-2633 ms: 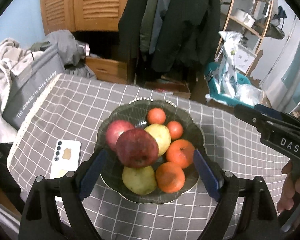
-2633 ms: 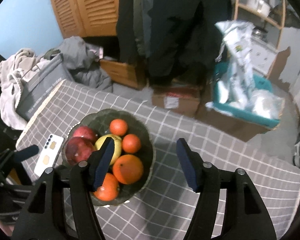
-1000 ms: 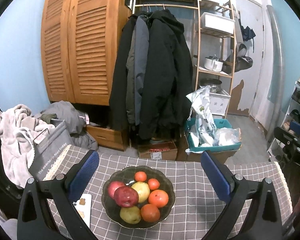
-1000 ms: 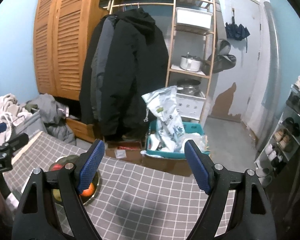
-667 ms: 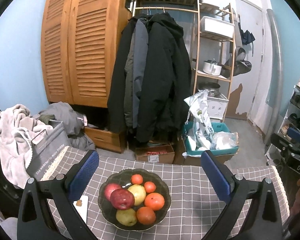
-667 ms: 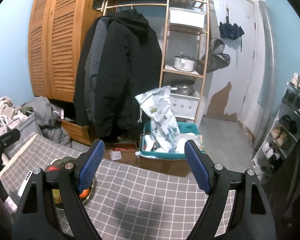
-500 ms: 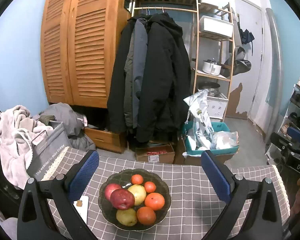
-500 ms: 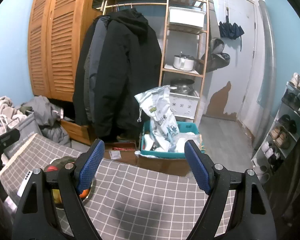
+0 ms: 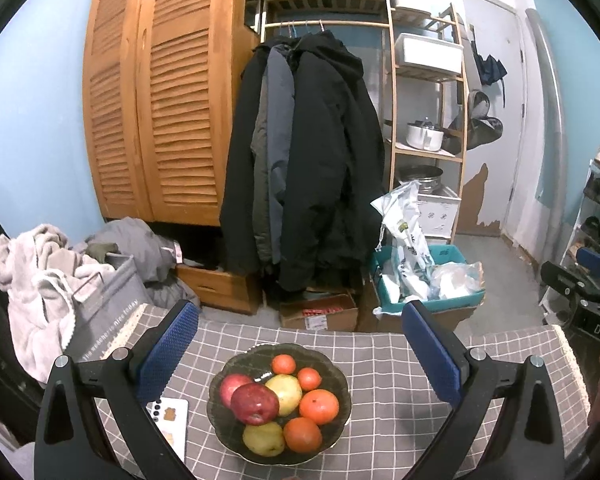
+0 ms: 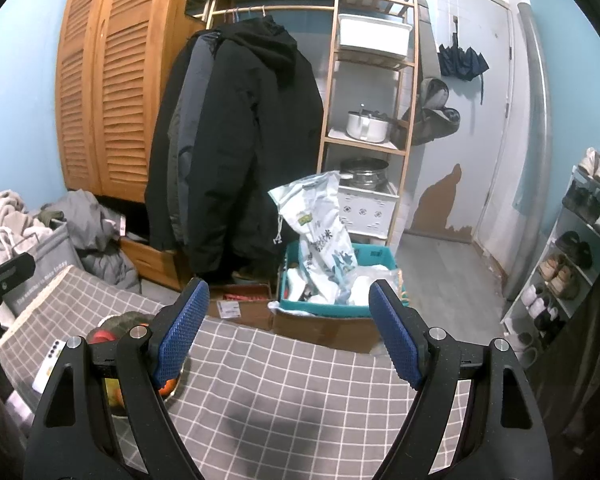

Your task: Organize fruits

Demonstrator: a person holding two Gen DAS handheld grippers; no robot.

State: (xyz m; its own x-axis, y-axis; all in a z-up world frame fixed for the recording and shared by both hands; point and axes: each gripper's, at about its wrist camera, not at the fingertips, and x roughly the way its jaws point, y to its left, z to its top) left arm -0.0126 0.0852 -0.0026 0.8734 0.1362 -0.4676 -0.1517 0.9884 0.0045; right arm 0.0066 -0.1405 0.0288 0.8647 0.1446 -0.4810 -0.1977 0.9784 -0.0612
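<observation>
A dark glass bowl (image 9: 340, 376) stands on the grey checked tablecloth (image 9: 400, 412). It holds a dark red apple (image 9: 255, 403), a pinkish apple (image 9: 230, 384), two yellow pears (image 9: 286, 388), and several oranges (image 9: 318, 406). My left gripper (image 9: 300, 356) is open and empty, held above and behind the bowl. My right gripper (image 10: 290, 330) is open and empty over the right half of the table. In the right wrist view the bowl (image 10: 118, 320) is mostly hidden behind the left finger.
A white phone (image 9: 172, 424) lies on the cloth left of the bowl. Beyond the table are a grey laundry bag (image 9: 104, 316), hanging coats (image 9: 304, 168), cardboard boxes (image 9: 320, 314), a teal bin (image 9: 428, 280), and a shoe rack (image 10: 572, 248).
Both grippers have pulled up and back from the bowl since 2.6 s ago, and the views widened. Over the last second almost nothing moved.
</observation>
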